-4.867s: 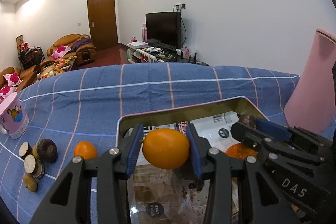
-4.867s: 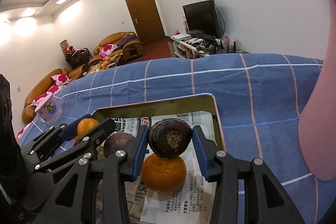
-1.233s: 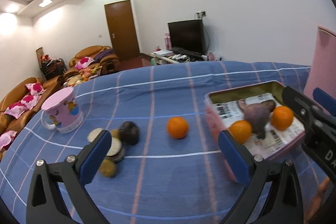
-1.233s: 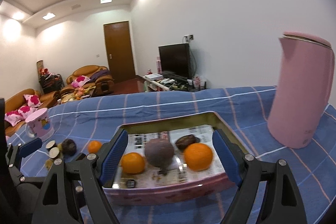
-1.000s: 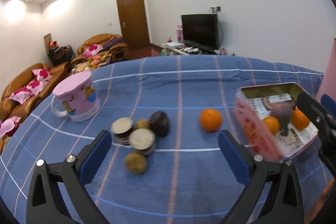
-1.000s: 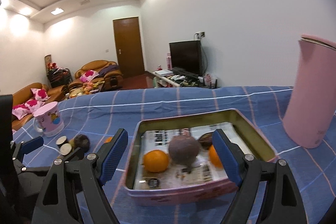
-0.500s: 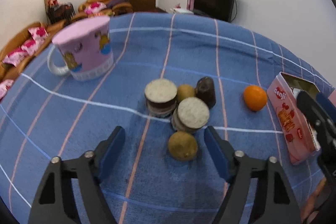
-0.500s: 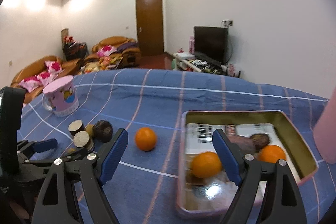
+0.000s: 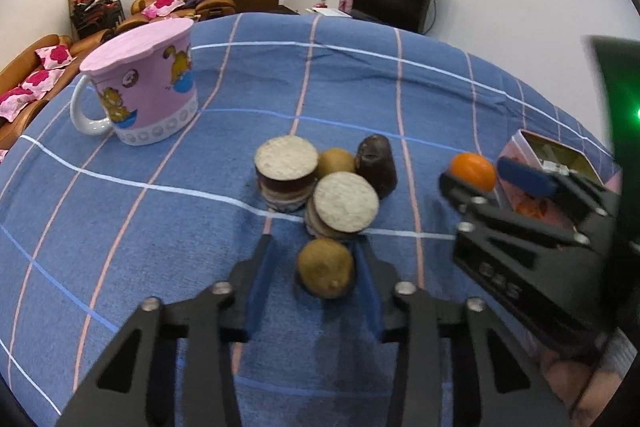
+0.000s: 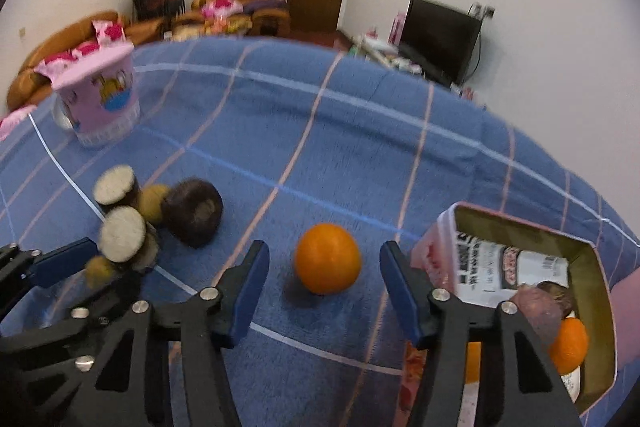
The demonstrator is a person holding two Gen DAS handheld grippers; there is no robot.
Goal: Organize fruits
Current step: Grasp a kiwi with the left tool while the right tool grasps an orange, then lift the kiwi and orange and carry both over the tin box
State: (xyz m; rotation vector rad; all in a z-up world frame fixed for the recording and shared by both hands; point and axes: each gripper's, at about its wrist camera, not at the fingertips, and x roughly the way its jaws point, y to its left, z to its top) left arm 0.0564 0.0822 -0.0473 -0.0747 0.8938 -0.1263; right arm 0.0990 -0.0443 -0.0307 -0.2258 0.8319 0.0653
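My left gripper straddles a small brown-yellow round fruit on the blue cloth; its jaws are close to the fruit, with a small gap on the left side. Behind it lie two cut dark fruits with pale faces, another small yellow fruit and a dark whole fruit. My right gripper is open around an orange on the cloth, not touching it. The tin tray to the right holds oranges and dark fruit.
A pink cartoon mug stands at the back left of the blue checked cloth. The right gripper body sits at the right of the left wrist view, near the orange. Sofas, a door and a TV are behind.
Both grippers moved left from the tray and dropped toward the cloth. The left jaws narrowed around the small yellow fruit. The right gripper came up to the loose orange.
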